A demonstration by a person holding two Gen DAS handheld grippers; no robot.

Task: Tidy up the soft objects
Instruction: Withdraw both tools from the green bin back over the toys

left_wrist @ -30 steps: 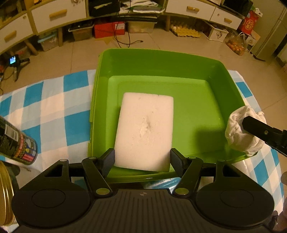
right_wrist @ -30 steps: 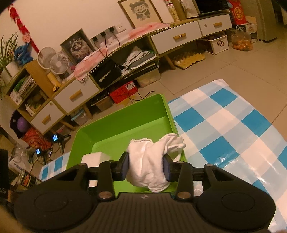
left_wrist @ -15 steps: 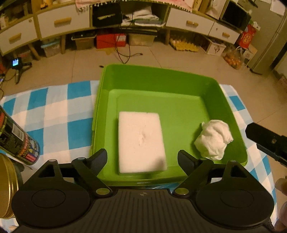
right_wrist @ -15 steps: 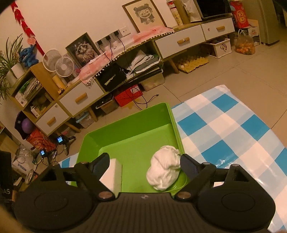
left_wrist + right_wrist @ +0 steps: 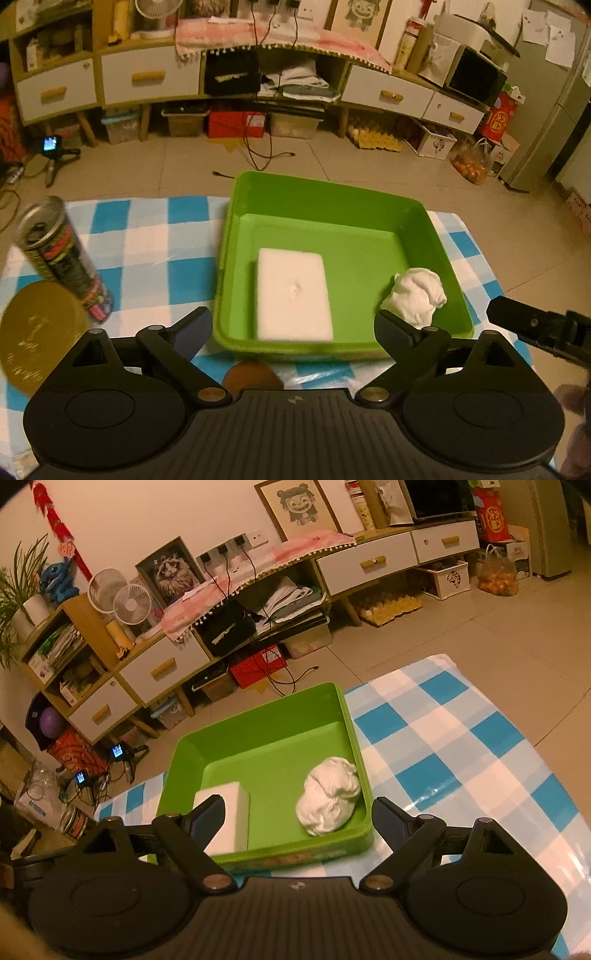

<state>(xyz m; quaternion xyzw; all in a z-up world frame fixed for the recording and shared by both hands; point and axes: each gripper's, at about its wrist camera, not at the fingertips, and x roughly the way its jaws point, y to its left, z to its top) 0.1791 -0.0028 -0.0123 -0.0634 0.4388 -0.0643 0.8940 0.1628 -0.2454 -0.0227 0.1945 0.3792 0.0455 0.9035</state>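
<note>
Both grippers empty. Left gripper point(image 5: 293, 328) jaws just opened wide, nothing between; right gripper point(image 5: 297, 818) spread wide too. Sponge point(image 5: 293, 293) lower-center in bin point(image 5: 332, 199), long axis toward camera, nearer left; cloth point(image 5: 328, 794) lower-right corner, nearer right.

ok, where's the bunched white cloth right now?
Bunched white cloth lies in the green plastic bin, near-right corner, apart from the white foam block.
</note>
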